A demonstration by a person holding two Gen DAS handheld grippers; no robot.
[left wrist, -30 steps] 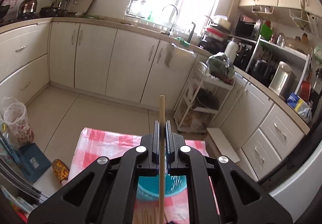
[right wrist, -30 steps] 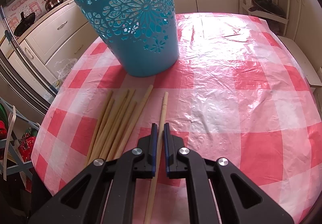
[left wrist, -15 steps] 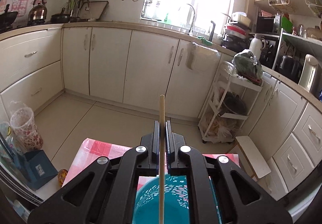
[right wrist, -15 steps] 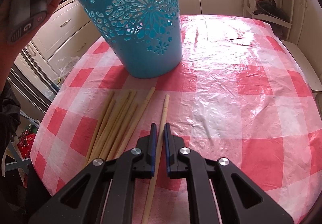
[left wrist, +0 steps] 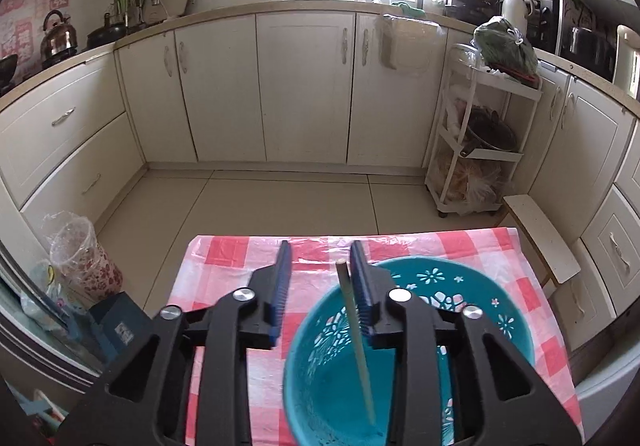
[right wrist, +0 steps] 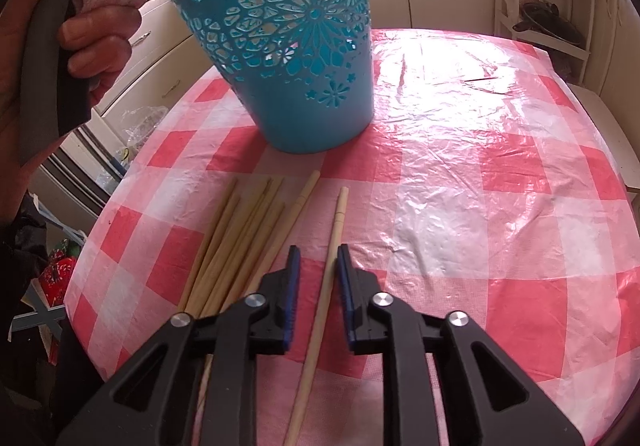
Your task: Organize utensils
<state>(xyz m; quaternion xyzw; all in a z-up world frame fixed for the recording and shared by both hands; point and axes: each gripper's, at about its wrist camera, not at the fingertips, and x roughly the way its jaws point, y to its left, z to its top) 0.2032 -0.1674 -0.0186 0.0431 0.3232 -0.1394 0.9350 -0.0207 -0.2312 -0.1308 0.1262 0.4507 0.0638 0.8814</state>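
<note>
**Dropping a chopstick in the bin, another lying between freed tongs**

Hanging over the blue bin (left wrist: 412,358) at the lower right of the left wrist view, the left gripper (left wrist: 320,278) has just been opening; its jaws stand apart with a clear gap. One chopstick (left wrist: 356,342) stands tilted inside the bin, its top just beside the right pad (left wrist: 362,286), though I cannot tell whether it touches. The bin sits on a red-and-white checked cloth (left wrist: 240,250) at the bottom centre.

In the right wrist view, the right gripper (right wrist: 318,274) sits at the bottom centre, its jaws also just parted, narrow. A chopstick (right wrist: 326,286) lies on the cloth (right wrist: 460,205) between the pads, touching neither. To its left lies a bundle of chopsticks (right wrist: 240,234). The bin (right wrist: 296,45) stands at the upper centre. At the upper left, a hand (right wrist: 80,33) grips a dark handle.
</note>
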